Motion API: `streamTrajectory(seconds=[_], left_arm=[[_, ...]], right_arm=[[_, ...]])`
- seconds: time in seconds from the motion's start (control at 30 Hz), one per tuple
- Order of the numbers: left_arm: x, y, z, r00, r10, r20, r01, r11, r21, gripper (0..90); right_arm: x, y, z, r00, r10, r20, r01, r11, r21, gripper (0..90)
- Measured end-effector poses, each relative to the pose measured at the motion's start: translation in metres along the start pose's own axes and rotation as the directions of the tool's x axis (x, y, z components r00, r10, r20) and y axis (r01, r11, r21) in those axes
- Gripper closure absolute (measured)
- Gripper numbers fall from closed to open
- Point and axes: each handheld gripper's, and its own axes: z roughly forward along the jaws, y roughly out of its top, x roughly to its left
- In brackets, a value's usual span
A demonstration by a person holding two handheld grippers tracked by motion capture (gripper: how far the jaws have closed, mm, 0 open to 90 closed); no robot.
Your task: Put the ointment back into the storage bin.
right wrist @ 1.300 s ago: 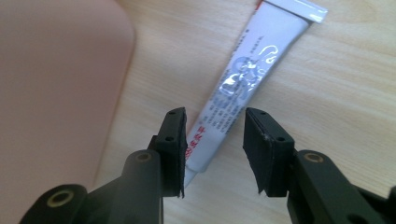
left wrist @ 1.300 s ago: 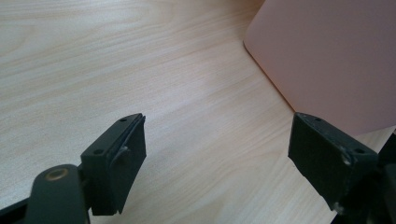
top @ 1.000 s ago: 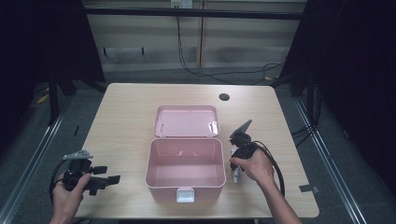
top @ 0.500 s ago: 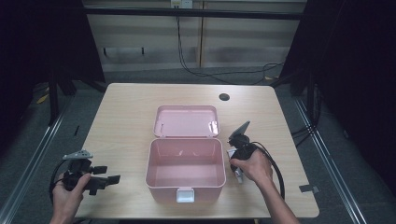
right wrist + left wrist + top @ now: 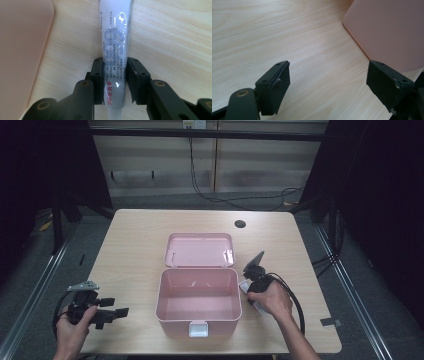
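Observation:
A white tube with blue and red print (image 5: 116,37) lies flat on the wooden table, just right of an open pink box (image 5: 175,322). My right gripper (image 5: 115,75) has just been closing, with the tube between its jaws, and both pads now press on the tube's sides. From above, the right gripper (image 5: 248,287) sits low beside the box's right wall, and an end of the tube (image 5: 257,307) pokes out under the hand. My left gripper (image 5: 112,312) rests near the front left edge, open and empty. Its jaws (image 5: 328,75) point toward the box's wall (image 5: 387,30).
The box's lid (image 5: 200,250) lies folded back behind it, and a white latch (image 5: 198,329) sits on its front. A round cable hole (image 5: 240,224) marks the table's far right. A black cable (image 5: 295,305) loops right of my right hand.

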Motion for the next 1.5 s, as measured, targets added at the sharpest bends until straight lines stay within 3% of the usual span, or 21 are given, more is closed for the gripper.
streamTrajectory(seconds=[0.13,0.83,1.17,1.5], left_arm=[[0.0,0.0,0.0,1.0,0.0,-0.001,0.0,1.0,-0.002,19.0],[-0.001,0.0,0.001,1.0,-0.004,-0.005,0.004,1.0,-0.001,19.0],[0.0,0.0,0.0,1.0,0.001,0.0,-0.001,1.0,0.0,19.0],[-0.001,0.0,0.001,1.0,-0.001,-0.004,0.001,1.0,-0.001,19.0]], right_arm=[[0.001,0.001,0.0,0.9999,-0.013,0.01,0.013,0.9999,0.002,69.0],[-0.014,-0.017,-0.009,0.9917,-0.11,-0.066,0.107,0.9931,-0.048,71.5],[-0.021,-0.025,-0.019,0.9858,-0.123,-0.114,0.112,0.989,-0.096,71.5],[-0.03,-0.035,-0.032,0.9802,-0.155,-0.123,0.139,0.9817,-0.13,71.5]])
